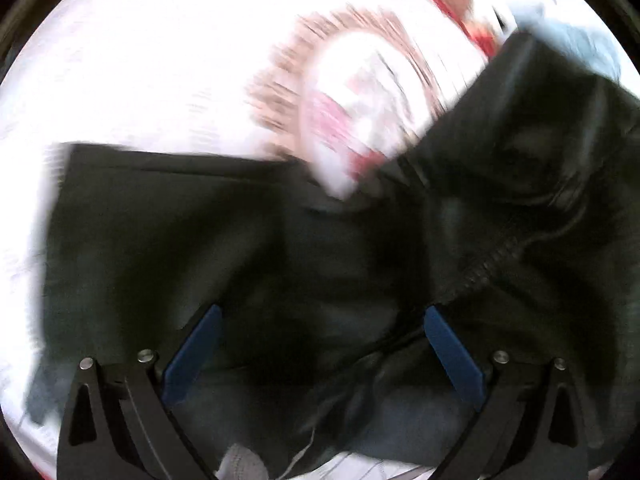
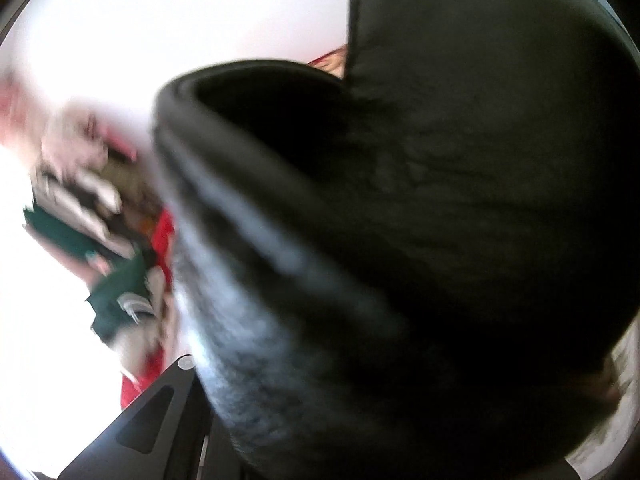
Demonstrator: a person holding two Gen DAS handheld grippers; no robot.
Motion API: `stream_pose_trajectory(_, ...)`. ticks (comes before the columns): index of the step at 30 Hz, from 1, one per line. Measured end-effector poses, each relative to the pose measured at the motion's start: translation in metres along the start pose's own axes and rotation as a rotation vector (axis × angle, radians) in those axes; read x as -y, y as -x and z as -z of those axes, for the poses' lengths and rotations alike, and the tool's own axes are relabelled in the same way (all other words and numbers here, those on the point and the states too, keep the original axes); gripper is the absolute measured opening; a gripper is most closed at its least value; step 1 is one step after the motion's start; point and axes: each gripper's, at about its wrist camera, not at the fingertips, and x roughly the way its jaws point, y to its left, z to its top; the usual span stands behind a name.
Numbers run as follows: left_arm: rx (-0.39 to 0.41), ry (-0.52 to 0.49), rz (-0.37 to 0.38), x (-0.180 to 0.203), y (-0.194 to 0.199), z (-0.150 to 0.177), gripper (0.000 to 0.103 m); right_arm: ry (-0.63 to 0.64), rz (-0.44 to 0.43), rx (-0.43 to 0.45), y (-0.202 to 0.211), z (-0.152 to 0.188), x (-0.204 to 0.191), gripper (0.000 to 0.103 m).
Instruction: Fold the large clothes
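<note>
Under both grippers lies a white sheet (image 1: pixel 140 60) with a blurred brown, pink and red print (image 1: pixel 360 92), very brightly lit; nothing of the room past it can be made out.

Nearest the left gripper (image 1: pixel 322 316), whose blue-padded fingers (image 1: pixel 192 356) stand spread wide with nothing between them, a black garment (image 1: pixel 200 240) covers the lower half of the view. It is dark, smooth fabric with a zip (image 1: pixel 480 272) running up to the right. Its left part lies flat with a straight top edge; its right part rises in a rumpled fold toward the upper right.

From the right wrist view, the garment (image 2: pixel 460 200) hangs close to the lens and fills most of the frame, a rolled opening with a ribbed greyish band (image 2: pixel 256 320) facing the camera. Only one black finger (image 2: pixel 160 412) of the right gripper shows at lower left, so I cannot tell how its jaws stand.

Left of the garment, farther off, sits a blurred heap of green, red and white clothes (image 2: pixel 116 248). Bare sheet stretches beyond the garment's top edge.
</note>
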Motion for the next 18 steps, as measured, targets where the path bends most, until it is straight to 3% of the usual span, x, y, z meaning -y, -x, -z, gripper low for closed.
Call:
stream_pose_trajectory(3, 0.063, 0.086, -0.069, -0.057, 0.051, 0.012, 0.103, 0.133, 0.008, -0.038, -0.017, 0.011, -0.04, 0.015)
stream_pose_trajectory(6, 0.117, 0.197, -0.15, -0.124, 0.1, 0.033, 0.103, 0.278, -0.036, -0.133, -0.05, 0.041, -0.086, 0.015)
stream_pose_trajectory(9, 0.158, 0.3, -0.231, -0.18, 0.144, 0.056, 0.103, 0.363, -0.076, -0.258, -0.089, 0.082, -0.113, 0.017)
stream_pose_trajectory(10, 0.171, 0.328, -0.249, -0.194, 0.155, 0.064, 0.103, 0.39, -0.09, -0.349, -0.112, 0.104, -0.121, 0.018)
stream_pose_trajectory(11, 0.184, 0.359, -0.271, -0.207, 0.166, 0.074, 0.103, 0.385, -0.101, -0.41, -0.126, 0.116, -0.121, 0.021)
stream_pose_trajectory(12, 0.192, 0.385, -0.289, -0.217, 0.174, 0.082, 0.103, 0.346, -0.144, -0.522, -0.147, 0.134, -0.118, 0.033)
stream_pose_trajectory(14, 0.209, 0.431, -0.313, -0.228, 0.189, 0.096, 0.103, 0.308, -0.155, -0.644, -0.168, 0.151, -0.111, 0.045)
stream_pose_trajectory(16, 0.228, 0.461, -0.325, -0.231, 0.2, 0.107, 0.103, 0.266, -0.224, -0.68, -0.165, 0.149, -0.101, 0.067)
stream_pose_trajectory(17, 0.239, 0.469, -0.329, -0.229, 0.202, 0.107, 0.103, 0.246, -0.248, -0.692, -0.158, 0.145, -0.093, 0.074)
stream_pose_trajectory(18, 0.252, 0.473, -0.333, -0.225, 0.204, 0.103, 0.103, 0.233, -0.27, -0.703, -0.144, 0.166, -0.096, 0.077)
